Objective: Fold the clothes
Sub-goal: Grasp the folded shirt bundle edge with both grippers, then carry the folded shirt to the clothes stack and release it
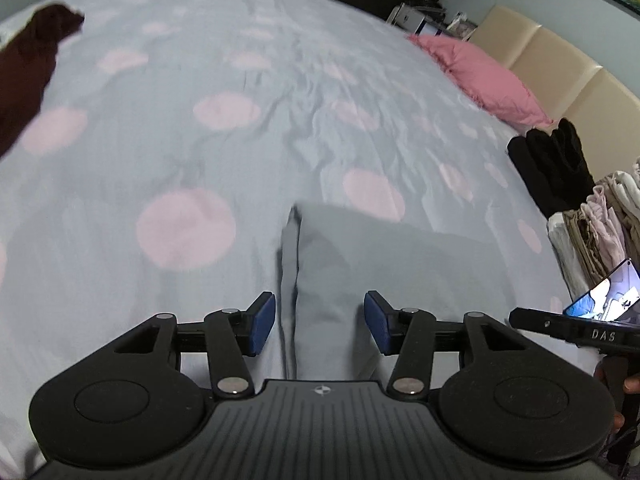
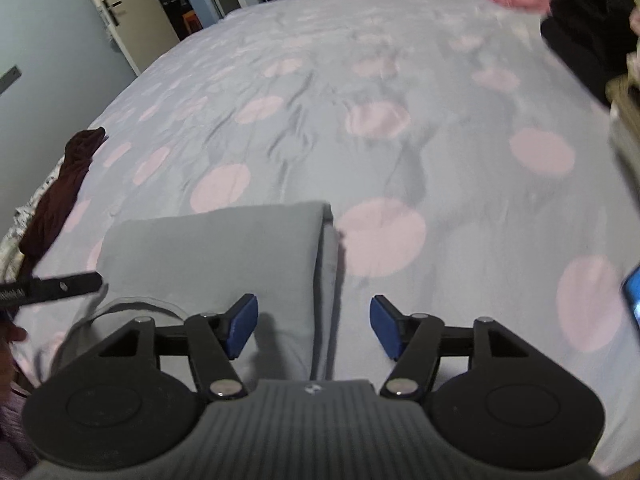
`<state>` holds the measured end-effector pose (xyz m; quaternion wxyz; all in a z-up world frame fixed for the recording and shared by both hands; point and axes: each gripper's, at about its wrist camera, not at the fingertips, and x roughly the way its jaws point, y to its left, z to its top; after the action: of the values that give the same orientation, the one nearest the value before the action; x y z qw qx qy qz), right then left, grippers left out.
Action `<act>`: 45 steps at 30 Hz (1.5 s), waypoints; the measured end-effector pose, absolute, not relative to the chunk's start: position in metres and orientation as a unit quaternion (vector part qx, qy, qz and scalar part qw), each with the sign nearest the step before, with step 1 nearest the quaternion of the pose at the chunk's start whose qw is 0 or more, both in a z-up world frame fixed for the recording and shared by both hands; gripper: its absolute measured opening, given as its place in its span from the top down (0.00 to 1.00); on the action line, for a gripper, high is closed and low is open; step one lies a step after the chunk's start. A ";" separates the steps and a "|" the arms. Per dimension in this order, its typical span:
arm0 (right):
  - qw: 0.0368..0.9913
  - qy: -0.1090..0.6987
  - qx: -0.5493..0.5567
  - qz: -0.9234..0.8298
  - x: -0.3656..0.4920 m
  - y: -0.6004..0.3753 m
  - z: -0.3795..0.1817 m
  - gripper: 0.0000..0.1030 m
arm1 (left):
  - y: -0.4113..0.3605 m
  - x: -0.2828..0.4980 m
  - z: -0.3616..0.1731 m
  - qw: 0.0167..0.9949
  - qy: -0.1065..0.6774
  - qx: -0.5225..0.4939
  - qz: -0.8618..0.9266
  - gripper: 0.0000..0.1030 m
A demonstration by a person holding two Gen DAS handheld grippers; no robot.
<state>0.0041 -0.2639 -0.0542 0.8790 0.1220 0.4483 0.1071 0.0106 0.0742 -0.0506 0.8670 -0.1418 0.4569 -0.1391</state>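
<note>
Bed (image 2: 400,80) — fills both views; grey cover with pink dots, creased toward the middle.

Pink pillow (image 1: 480,76) — upper right of the left view, against the padded headboard.

Grey garment (image 2: 216,248) — the piece in hand, low centre of both views, lying flat on the cover as a neat rectangle, layered edges showing on one side. It already looks folded, at least in part; whether another fold is due or it is ready to be set aside cannot be settled.

Stack of folded clothes (image 1: 592,232) — right edge of the left view, pale and tan pieces, with a black pile (image 1: 556,160) just behind. No basket or box is visible; the piles sit loose on the bed.

Dark maroon garment (image 2: 60,192) — left edge of the right view, crumpled, well apart from the grey one.

Left gripper (image 1: 319,322) — jaws wide, holding nothing, hovering over the grey garment's layered edge.

Right gripper (image 2: 314,328) — jaws wide, empty, over the opposite edge.

Phone (image 1: 600,296) — lit screen, right edge.
</note>
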 end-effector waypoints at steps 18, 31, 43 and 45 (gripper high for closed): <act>0.852 0.479 0.166 0.132 0.014 -0.266 -0.080 0.49 | 0.082 0.016 -0.083 0.846 0.474 -0.197 -0.143 0.50; 0.833 0.477 0.233 0.158 0.019 -0.274 -0.090 0.73 | 0.076 0.018 -0.086 0.846 0.455 -0.208 -0.185 0.72; 0.849 0.420 0.267 0.179 0.000 -0.285 -0.053 0.80 | 0.076 0.001 -0.042 0.866 0.401 -0.209 -0.214 0.83; 0.857 0.405 0.266 0.174 -0.005 -0.301 -0.028 0.80 | 0.075 -0.002 -0.026 0.870 0.385 -0.211 -0.226 0.83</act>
<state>-0.0053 -0.3011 -0.0279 0.8574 0.2656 0.4049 0.1744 -0.0015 0.0746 -0.0264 0.8697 -0.2105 0.3849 -0.2261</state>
